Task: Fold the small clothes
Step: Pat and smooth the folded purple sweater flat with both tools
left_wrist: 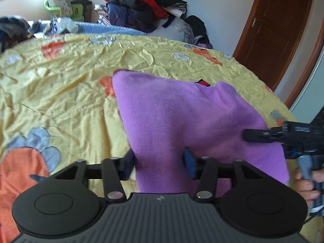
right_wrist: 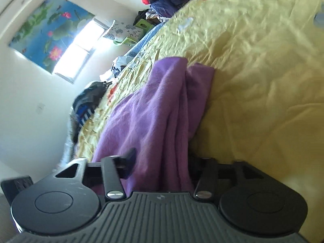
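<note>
Left wrist view: left tool point(left_wrist: 160, 165) and right tool point(right_wrist: 162, 165) straddle the purple cloth point(left_wrist: 182, 121) unclenched on the bed point(left_wrist: 60, 85); loose pinches could drop the fold.

Left wrist view: camera sits just behind the left gripper point(left_wrist: 160, 164), angled down across the bed point(left_wrist: 60, 85) toward the far wall and door point(left_wrist: 271, 30), close over the purple garment point(left_wrist: 182, 121). Right wrist view: camera behind the right gripper point(right_wrist: 162, 162), rolled sideways so the bed point(right_wrist: 263, 81) runs steeply across the frame, facing the window point(right_wrist: 81, 46). Both views share the garment point(right_wrist: 154, 111), the bedspread and the clothes pile point(left_wrist: 137, 6).
</note>
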A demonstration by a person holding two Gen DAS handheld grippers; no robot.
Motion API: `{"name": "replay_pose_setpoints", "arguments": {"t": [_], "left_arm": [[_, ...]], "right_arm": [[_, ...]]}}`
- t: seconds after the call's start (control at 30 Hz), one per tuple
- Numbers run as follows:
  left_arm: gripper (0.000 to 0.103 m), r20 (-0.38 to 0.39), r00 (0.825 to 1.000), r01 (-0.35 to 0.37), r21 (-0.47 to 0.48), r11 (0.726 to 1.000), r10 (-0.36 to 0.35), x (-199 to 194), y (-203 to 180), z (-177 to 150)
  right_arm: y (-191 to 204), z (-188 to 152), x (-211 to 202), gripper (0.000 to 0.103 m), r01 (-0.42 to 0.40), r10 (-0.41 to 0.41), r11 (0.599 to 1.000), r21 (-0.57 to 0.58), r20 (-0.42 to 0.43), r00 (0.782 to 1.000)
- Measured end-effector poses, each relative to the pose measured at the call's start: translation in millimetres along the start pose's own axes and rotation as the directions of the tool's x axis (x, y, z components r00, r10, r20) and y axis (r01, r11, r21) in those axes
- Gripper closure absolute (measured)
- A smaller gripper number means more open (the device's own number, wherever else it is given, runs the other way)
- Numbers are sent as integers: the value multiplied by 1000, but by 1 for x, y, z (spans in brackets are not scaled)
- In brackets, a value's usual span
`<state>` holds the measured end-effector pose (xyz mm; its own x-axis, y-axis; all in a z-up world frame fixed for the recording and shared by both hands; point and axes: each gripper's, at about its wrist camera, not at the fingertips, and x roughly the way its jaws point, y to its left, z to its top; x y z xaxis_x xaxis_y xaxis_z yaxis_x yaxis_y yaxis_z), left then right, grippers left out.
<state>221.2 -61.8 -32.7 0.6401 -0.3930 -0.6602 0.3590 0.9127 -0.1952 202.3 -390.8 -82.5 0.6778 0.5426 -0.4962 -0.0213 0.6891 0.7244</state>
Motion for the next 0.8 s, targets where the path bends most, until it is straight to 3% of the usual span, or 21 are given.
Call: {"name": "replay_pose_setpoints", "arguments": {"t": [0.07,0.13,0.2,0.27,0.4,0.53,0.7,0.8], "left_arm": [[46,3,999,-41,31,999,41,-7,-5,-6],[41,-1,998,-67,41,997,67,-13,-8,-13],[35,-4,996,-90,38,995,90,-20,-12,-21],[30,4,993,-117,38,992,117,-26,-17,-29],[30,11,986,-169,79,982,169,-35,-28,-47],[30,-3,983,-184,77,980,185,-40,-30,-60],[30,5,978,-210,67,976,210,-46,-36,-66],[30,3,976,-216,59,975,216,-47,-39,-68]], "right_arm": [[12,-8,-17,34,102,-99,992,-71,43,994],[29,-19,-35,34,214,-199,965,-152,112,974],[46,-34,-50,33,268,-228,934,-234,186,956],[64,-51,-59,33,275,-211,906,-323,218,953],[83,-75,-50,33,273,-222,833,-482,163,961],[75,-85,-40,33,388,-369,767,-510,143,918],[76,-89,-63,33,425,-344,786,-449,254,904],[87,-88,-67,33,367,-259,802,-471,281,924]]}}
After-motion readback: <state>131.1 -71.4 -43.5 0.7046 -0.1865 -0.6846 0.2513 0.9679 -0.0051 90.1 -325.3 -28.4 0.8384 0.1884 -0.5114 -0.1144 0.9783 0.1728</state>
